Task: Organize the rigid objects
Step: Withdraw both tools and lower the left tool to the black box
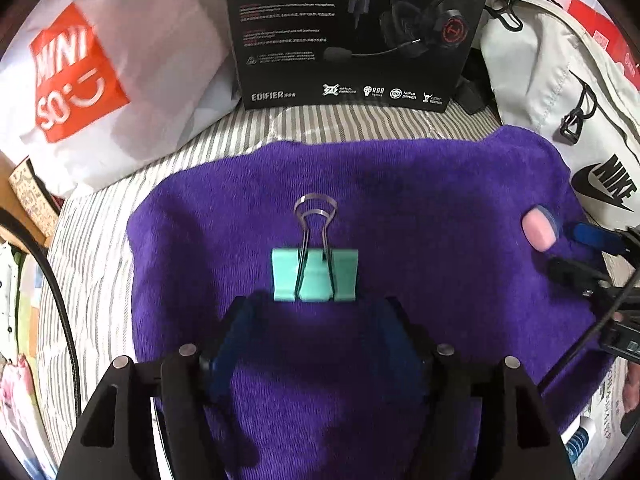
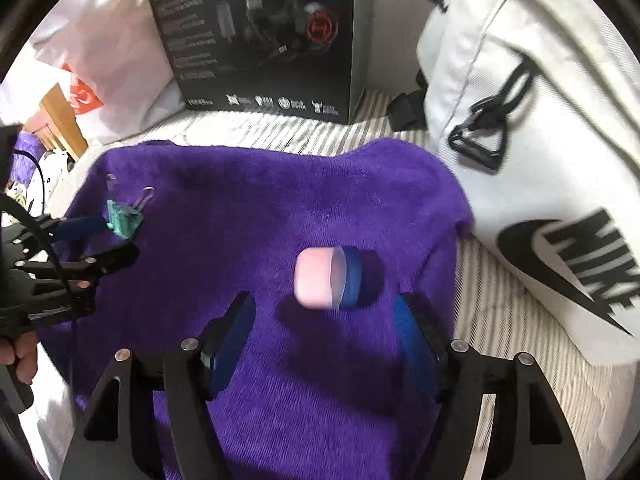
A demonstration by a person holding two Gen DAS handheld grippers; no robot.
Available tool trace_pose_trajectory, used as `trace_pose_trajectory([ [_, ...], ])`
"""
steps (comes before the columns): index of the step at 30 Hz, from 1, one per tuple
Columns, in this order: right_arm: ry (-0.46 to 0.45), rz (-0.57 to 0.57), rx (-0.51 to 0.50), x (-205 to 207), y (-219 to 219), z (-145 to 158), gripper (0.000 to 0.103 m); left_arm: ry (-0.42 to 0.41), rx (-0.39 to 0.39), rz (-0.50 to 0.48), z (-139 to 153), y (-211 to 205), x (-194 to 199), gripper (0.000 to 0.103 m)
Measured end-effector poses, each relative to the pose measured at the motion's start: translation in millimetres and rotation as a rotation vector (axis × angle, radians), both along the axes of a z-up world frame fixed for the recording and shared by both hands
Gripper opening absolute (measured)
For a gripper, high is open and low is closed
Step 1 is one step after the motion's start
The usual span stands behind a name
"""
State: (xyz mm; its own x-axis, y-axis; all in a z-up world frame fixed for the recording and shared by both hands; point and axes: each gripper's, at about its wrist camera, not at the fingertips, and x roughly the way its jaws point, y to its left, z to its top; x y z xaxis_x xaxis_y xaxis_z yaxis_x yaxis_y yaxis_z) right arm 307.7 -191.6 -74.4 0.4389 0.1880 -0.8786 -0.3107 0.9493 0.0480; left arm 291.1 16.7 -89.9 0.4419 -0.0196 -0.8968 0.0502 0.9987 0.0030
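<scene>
Right now both tools are standing released over a purple plush towel [image 1: 400, 200] that is lying on a grey-and-white striped bed sheet [image 1: 100, 220].

No open container is showing its contents. A black cardboard headset box [image 1: 352, 32] is standing closed at the upper centre of the left wrist view, a white plastic shopping bag with an orange logo [image 1: 100, 72] is slumping at upper left, and a white fabric backpack with black lettering [image 1: 560, 92] is leaning at upper right.

The left tool [image 1: 316, 312] is hanging with its blue pads apart at the lower centre of its view. A mint-green metal binder clip with silver wire handles [image 1: 315, 274] is lying flat on the towel just beyond the fingertips, not pressed by either pad.

The right tool [image 2: 324, 316] is likewise spread wide at the lower centre of its view. A small pink rounded case with a dark blue end [image 2: 326, 280] is resting on the towel just ahead of the gap between the pads, touched by neither.

Each tool is showing at the edge of the other's view. The backpack is crowding the towel's right edge and the box is closing off the far edge, while the middle of the towel between clip and case is lying open.
</scene>
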Motion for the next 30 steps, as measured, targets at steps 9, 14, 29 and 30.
trace_pose_trajectory([
  [9,-0.104,-0.009,0.01,-82,-5,59,0.072,-0.05,-0.048,0.018,32,6,-46,0.065],
  [14,-0.154,-0.027,0.05,-131,-12,85,0.072,-0.09,-0.038,0.003,53,3,-79,0.065],
  [29,-0.152,-0.145,0.131,-219,-55,94,0.08,-0.074,-0.076,0.036,42,7,-179,0.065],
  [30,-0.151,-0.151,0.133,-222,-58,93,0.08,-0.069,-0.077,0.039,38,6,-182,0.065],
])
